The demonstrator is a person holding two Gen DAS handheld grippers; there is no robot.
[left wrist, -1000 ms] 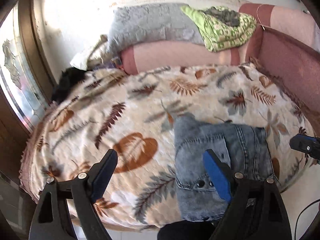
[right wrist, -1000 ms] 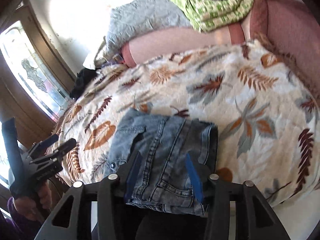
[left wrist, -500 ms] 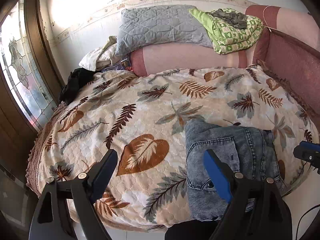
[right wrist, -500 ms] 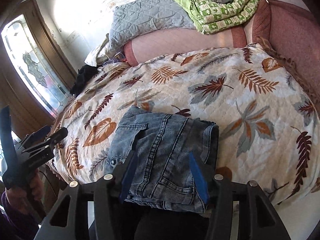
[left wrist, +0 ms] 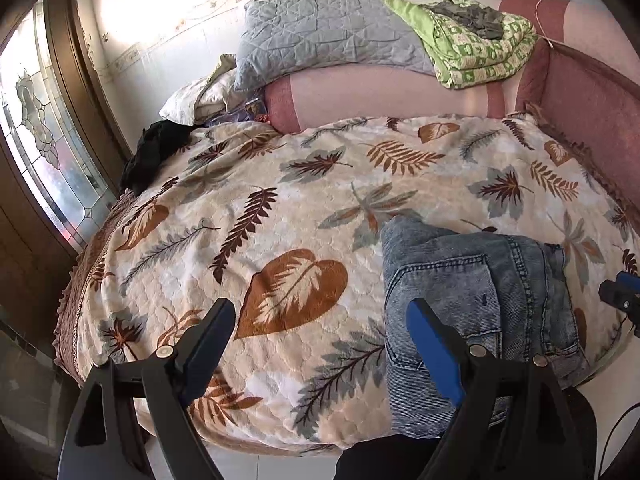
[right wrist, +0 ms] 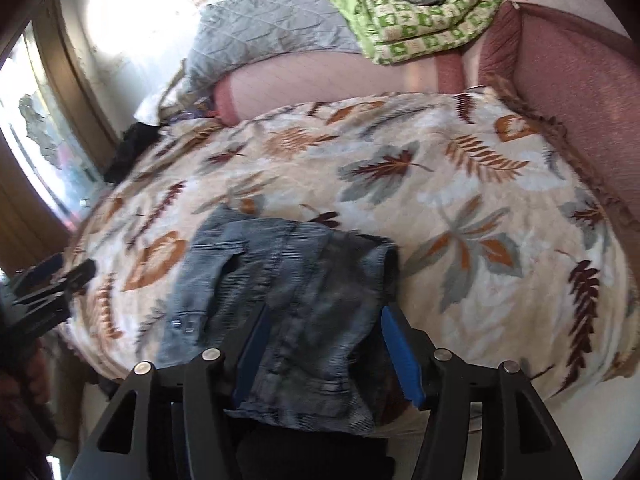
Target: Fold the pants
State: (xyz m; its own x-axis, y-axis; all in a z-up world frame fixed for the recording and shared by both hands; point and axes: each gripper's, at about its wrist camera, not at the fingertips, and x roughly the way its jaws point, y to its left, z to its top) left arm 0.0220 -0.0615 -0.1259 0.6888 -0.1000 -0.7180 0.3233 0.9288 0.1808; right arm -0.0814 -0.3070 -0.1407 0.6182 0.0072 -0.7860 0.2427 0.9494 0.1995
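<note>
One bed (left wrist: 280, 208), the largest item, under a leaf-print blanket, takes up most of both my views.

One grey pillow (left wrist: 320, 36) lies along the headboard, with a green checked quilt (left wrist: 480, 52) folded just beside it.

One pair of pants (right wrist: 288, 292), pale denim, already folded into a compact bundle, sits at the near edge of the bed with its lower end drooping over the side. Its long axis runs from me toward the headboard, judging by the seams. A back pocket faces up.

One right gripper (right wrist: 324, 352), mine, directly over the near end of the bundle. Its jaws are opening, and denim lies between the blue pads, though I see no pad pressing on it. I judge it is letting go.

One left gripper (left wrist: 320, 340), released and spread wide, nothing in it. It hangs over bare blanket, with only its right finger overlapping the bundle's left edge in view.

Key relation: the pants lie straight ahead of my right gripper and off to the right of my left one, so the right hand is nearer for any last tidy.
</note>
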